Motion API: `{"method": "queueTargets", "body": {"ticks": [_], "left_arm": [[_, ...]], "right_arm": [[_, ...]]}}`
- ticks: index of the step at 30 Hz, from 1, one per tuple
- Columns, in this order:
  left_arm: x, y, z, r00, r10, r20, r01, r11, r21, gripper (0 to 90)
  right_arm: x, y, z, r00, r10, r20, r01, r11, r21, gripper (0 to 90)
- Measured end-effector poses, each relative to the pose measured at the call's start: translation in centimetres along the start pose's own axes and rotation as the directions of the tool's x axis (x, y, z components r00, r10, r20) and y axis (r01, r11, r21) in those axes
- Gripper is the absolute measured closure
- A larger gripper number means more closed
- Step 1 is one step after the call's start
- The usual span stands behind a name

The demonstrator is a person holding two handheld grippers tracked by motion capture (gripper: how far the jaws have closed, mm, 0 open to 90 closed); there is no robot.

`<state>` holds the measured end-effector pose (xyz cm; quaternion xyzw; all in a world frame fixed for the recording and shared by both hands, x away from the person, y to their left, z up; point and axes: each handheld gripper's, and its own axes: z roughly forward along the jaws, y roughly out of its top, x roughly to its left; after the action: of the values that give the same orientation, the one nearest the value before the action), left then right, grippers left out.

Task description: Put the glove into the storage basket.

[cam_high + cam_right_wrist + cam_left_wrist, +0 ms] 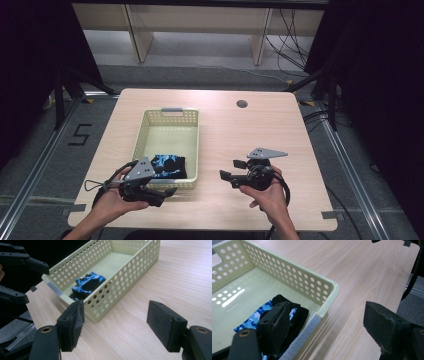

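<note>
Pale wooden table (235, 135) under my high view, dark curtains at both sides and grey floor beyond. On it I see a pale green perforated basket (145, 131) left of centre, and in its near end lies a folded blue camouflage and black cloth (169, 166). My left gripper (167, 192) sits at the basket's near right corner with jaws spread wide and holding nothing; in the left gripper view one jaw hangs over the cloth (254, 316) inside the basket (322, 293), the other over bare table outside it. My right gripper (230, 172) is over the table right of the basket, jaws parted and empty, pointing toward the basket (120, 282) and cloth (85, 282)
</note>
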<state>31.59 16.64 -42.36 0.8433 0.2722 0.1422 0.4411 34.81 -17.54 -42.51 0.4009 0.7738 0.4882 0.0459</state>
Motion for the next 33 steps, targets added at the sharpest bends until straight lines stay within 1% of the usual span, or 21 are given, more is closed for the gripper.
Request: {"method": "queueTargets", "body": {"ticks": [3,4,6,7,10,13,15,16,17,18,20,21,22,24,26,27,28,29,30,32,33], "left_arm": [[-0.5,-0.1,0.2,0.9997,-0.022,0.011,0.022,0.9997,-0.008,21.0],[-0.7,-0.2,0.3,0.9999,-0.016,0.002,0.016,0.9996,-0.022,21.0],[-1.0,-0.3,0.4,1.0,-0.002,0.008,0.002,1.0,-0.008,21.1],[-1.2,-0.3,0.4,0.9999,0.001,0.011,-0.001,1.0,0.007,21.0],[-1.8,-0.6,0.6,0.9997,0.011,0.02,-0.011,0.9999,0.004,21.1],[-2.4,-0.9,0.7,0.9987,0.018,0.047,-0.018,0.9998,0.012,20.9],[-2.7,-1.2,0.6,0.9969,0.035,0.07,-0.036,0.9992,0.014,20.7],[-3.1,-1.5,0.7,0.9977,0.009,0.067,-0.009,1.0,0.001,20.7],[-3.0,-1.6,0.7,0.9969,0.029,0.073,-0.03,0.9995,0.007,20.7],[-3.2,-1.7,0.7,0.9975,0.02,0.067,-0.021,0.9997,0.009,20.7],[-3.5,-2.1,0.7,0.9958,0.03,0.087,-0.031,0.9994,0.011,20.7],[-3.6,-2.3,0.7,0.9964,0.024,0.082,-0.025,0.9996,0.012,20.6],[-3.6,-2.4,0.8,0.9953,0.041,0.088,-0.043,0.9989,0.019,20.6],[-3.9,-2.7,0.9,0.9961,0.013,0.088,-0.014,0.9998,0.016,20.5],[-4.1,-2.8,1.0,0.9962,0.013,0.086,-0.014,0.9998,0.011,20.4],[-4.2,-2.9,1.0,0.9958,0.013,0.09,-0.015,0.9998,0.016,20.4],[-4.1,-2.9,1.0,0.9947,0.039,0.095,-0.041,0.9991,0.012,20.2],[-4.4,-3.0,1.1,0.9957,0.018,0.091,-0.02,0.9997,0.018,20.1],[-4.4,-3.2,1.2,0.9944,0.034,0.1,-0.035,0.9994,0.002,19.9],[-4.5,-3.5,1.3,0.994,0.028,0.106,-0.032,0.9989,0.034,19.0],[-4.6,-3.6,1.4,0.9943,0.036,0.101,-0.039,0.9989,0.025,18.4]], "right_arm": [[-0.4,-0.4,-0.2,0.9996,-0.027,-0.001,0.027,1.0,0.0,30.8],[-0.5,-0.5,-0.2,0.9997,-0.025,-0.007,0.025,1.0,-0.008,30.8],[-0.2,-0.9,-0.5,0.9996,0.023,-0.016,-0.023,1.0,0.007,30.8],[-0.7,-1.0,-0.5,0.9997,-0.021,-0.014,0.02,1.0,-0.012,30.7],[-0.5,-1.5,-0.9,0.9998,0.014,-0.017,-0.014,1.0,0.0,30.4],[-0.7,-2.0,-1.1,0.9999,-0.009,-0.014,0.008,1.0,-0.012,30.2],[-0.4,-2.3,-1.4,0.9991,0.036,-0.022,-0.036,0.999,-0.003,29.9],[-0.6,-2.3,-1.5,0.9998,-0.008,-0.015,0.008,1.0,-0.015,29.7],[-0.5,-2.6,-1.5,0.9996,0.015,-0.024,-0.015,1.0,-0.02,29.3],[-0.4,-2.6,-1.7,0.9994,0.027,-0.022,-0.027,1.0,-0.008,28.9],[-0.5,-2.9,-1.6,0.9995,0.002,-0.031,-0.002,1.0,-0.023,28.3],[-0.3,-3.1,-1.8,0.9996,0.018,-0.023,-0.019,1.0,-0.018,27.9],[-0.5,-3.2,-1.7,0.9995,0.001,-0.031,-0.001,1.0,-0.023,27.6],[-0.3,-3.6,-1.9,0.9995,0.023,-0.024,-0.023,1.0,-0.011,26.7],[-0.5,-3.9,-1.8,0.9996,0.009,-0.027,-0.009,1.0,-0.02,26.1],[-0.4,-4.0,-1.9,0.9995,0.021,-0.024,-0.021,1.0,-0.011,26.0],[-0.5,-4.2,-1.9,0.9998,0.008,-0.02,-0.008,1.0,-0.018,26.0],[-0.6,-4.3,-2.0,0.9998,0.003,-0.021,-0.004,1.0,-0.009,26.0],[-0.4,-4.5,-2.0,0.9996,0.012,-0.025,-0.013,1.0,-0.015,25.9],[-0.3,-4.8,-2.0,0.9994,0.029,-0.021,-0.029,1.0,-0.003,25.6],[-0.6,-4.9,-2.0,0.9997,-0.007,-0.022,0.007,1.0,-0.005,25.3]]}}
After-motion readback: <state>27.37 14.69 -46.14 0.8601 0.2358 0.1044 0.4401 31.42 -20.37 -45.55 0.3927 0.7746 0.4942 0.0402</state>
